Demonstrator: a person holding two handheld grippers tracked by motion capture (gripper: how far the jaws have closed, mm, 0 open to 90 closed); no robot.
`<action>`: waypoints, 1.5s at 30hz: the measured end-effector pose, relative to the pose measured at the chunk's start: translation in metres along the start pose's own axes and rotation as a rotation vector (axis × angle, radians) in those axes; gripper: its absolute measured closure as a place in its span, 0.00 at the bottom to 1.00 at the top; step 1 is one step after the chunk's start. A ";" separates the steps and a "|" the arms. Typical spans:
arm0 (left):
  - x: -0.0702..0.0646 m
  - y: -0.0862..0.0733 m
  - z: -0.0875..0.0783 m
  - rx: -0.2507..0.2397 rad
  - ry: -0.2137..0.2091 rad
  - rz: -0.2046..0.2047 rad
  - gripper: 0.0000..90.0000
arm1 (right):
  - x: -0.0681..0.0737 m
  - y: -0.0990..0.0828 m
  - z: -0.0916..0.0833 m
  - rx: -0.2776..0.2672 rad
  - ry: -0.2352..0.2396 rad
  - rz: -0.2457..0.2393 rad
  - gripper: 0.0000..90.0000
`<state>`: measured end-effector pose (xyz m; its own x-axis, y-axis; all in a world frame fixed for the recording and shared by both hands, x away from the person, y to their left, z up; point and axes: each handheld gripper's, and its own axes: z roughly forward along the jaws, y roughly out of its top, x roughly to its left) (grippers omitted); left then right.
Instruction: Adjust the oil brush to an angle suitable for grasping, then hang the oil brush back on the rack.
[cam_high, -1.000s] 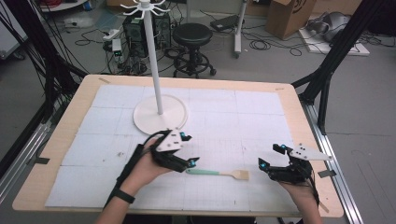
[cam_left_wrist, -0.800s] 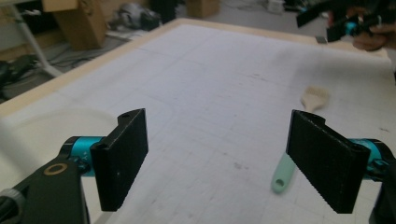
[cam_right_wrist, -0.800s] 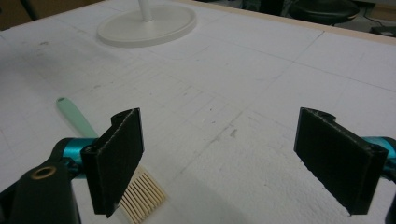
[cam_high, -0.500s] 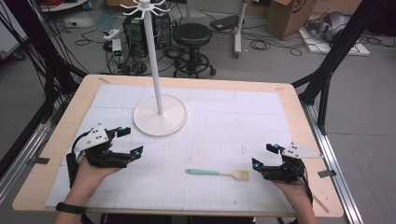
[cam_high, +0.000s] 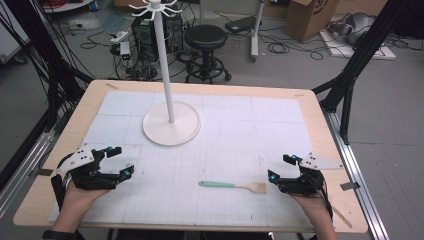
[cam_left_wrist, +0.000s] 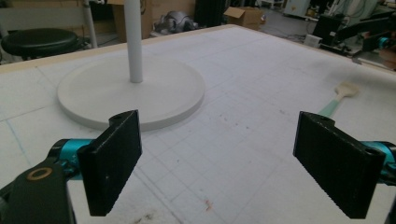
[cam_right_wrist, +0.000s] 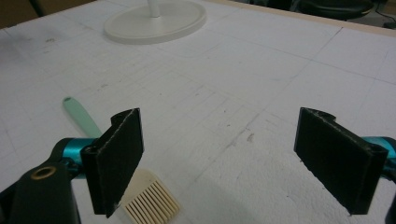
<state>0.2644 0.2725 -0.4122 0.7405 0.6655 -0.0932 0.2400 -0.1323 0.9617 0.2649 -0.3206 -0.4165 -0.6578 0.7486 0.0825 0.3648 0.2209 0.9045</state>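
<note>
A brush (cam_high: 232, 186) with a mint-green handle and a cream bristle head lies flat on the white mat near the table's front. My left gripper (cam_high: 123, 161) rests far to its left, open. Its jaws have just been opening wider, and nothing is between them (cam_left_wrist: 224, 163). Past them I see the brush (cam_left_wrist: 338, 98) at the far right. My right gripper (cam_high: 279, 168) sits just right of the bristle head, open and empty (cam_right_wrist: 229, 163). The brush head (cam_right_wrist: 149, 200) lies beside its left jaw, outside the gap.
A white stand with a round base (cam_high: 171, 123) and a tall pole (cam_high: 164, 65) occupies the mat's middle back; it also appears ahead of each gripper (cam_left_wrist: 130, 93) (cam_right_wrist: 154, 21). The wooden table edge (cam_high: 200, 222) runs along the front.
My left gripper has moved from the brush's handle end at the table's centre out to the left, leaving the brush lying on the mat. The right gripper has stayed in place.
</note>
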 end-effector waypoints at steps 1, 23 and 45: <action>0.001 0.000 0.000 0.005 0.015 0.003 0.18 | 0.000 0.000 0.000 0.001 -0.002 -0.004 0.17; 0.003 0.001 -0.008 -0.064 0.023 -0.033 0.18 | -0.002 0.002 -0.003 -0.017 0.000 -0.004 0.17; 0.001 0.005 -0.013 -0.035 0.031 0.002 0.18 | 0.016 0.038 0.035 0.088 0.148 -0.161 0.15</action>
<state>0.2583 0.2825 -0.4044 0.7214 0.6875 -0.0840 0.2159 -0.1080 0.9704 0.2910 -0.2780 -0.3954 -0.7995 0.6006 0.0065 0.2988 0.3884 0.8717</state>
